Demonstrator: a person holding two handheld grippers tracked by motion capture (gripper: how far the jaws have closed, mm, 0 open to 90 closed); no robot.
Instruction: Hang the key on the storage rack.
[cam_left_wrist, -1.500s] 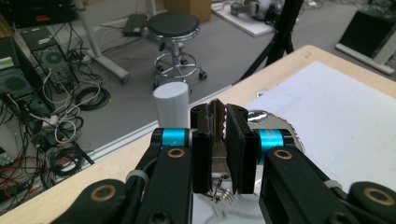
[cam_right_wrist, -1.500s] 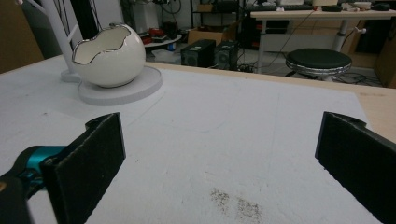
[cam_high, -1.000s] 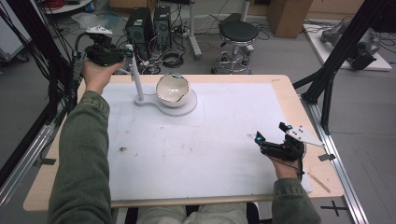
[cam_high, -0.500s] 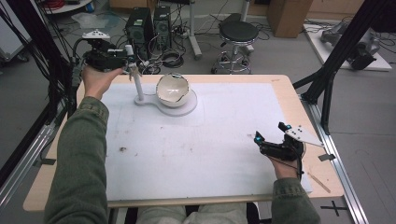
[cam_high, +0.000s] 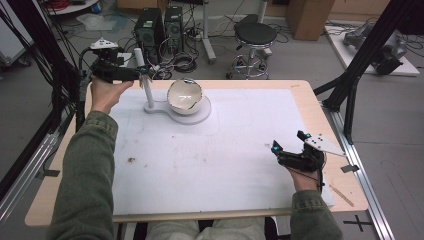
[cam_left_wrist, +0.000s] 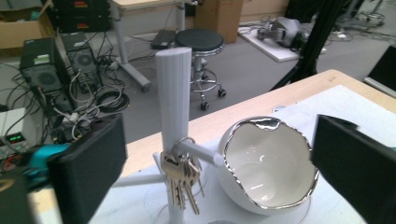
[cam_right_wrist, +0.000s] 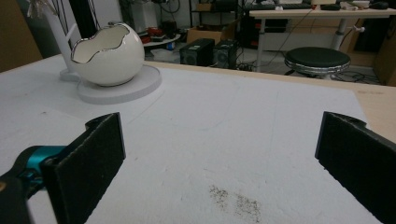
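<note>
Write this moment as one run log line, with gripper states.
left gripper: jaws just opened, empty | keys: hanging on stand peg | right gripper: open, idle on table

My left tongs (cam_left_wrist: 210, 182) stand wide apart at the bench's (cam_high: 250, 85) far left corner, having just been opening, with the post (cam_left_wrist: 173, 107) between the jaws and its keys (cam_left_wrist: 183, 179) hanging on a peg there. The bowl (cam_high: 185, 96) sits just beside the post on the same base, blocking the way along the far edge. My right tongs (cam_right_wrist: 219, 163) gape over bare mat (cam_high: 210, 160) near the right edge; the whole middle and near side lie free.
</note>
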